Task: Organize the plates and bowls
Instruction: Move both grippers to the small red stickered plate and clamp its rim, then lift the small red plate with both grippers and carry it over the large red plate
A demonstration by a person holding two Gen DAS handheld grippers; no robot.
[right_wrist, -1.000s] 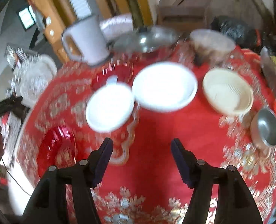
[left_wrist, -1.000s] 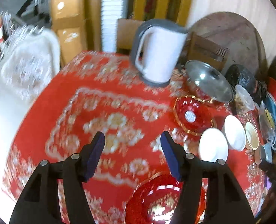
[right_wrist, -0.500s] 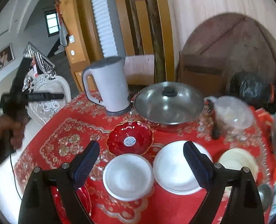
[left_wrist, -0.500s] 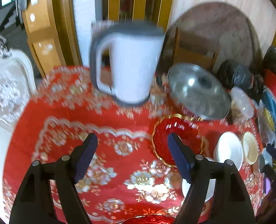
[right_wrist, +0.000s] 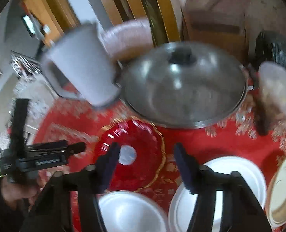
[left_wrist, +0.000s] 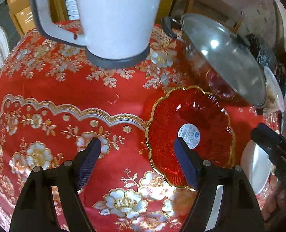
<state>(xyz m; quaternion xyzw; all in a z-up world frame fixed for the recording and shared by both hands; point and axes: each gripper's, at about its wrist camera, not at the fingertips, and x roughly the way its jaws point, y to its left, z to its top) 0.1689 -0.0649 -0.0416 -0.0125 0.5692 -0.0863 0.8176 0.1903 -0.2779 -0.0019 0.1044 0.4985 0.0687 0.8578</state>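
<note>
Both jaws stood wide and empty; my left hand-held gripper straddled the red dish's near rim on the tabletop. I judged: pinch the rim squarely, clear of the kettle; the right hand-held gripper hovered above.

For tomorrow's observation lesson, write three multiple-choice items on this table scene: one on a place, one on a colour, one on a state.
1. Where does the red glass dish lie?
A. inside the pot
B. on the tablecloth, in front of the lidded pot
C. on top of the kettle

2. What colour is the kettle?
A. white with grey trim
B. blue
C. green

3. How is the left gripper?
A. shut on the dish
B. shut on a bowl
C. open, holding nothing

Answers: 1 B, the dish rests on the cloth nearer the cameras than the pot; 2 A, white body, grey base and handle edge; 3 C, its fingers stand apart with nothing between.
</note>
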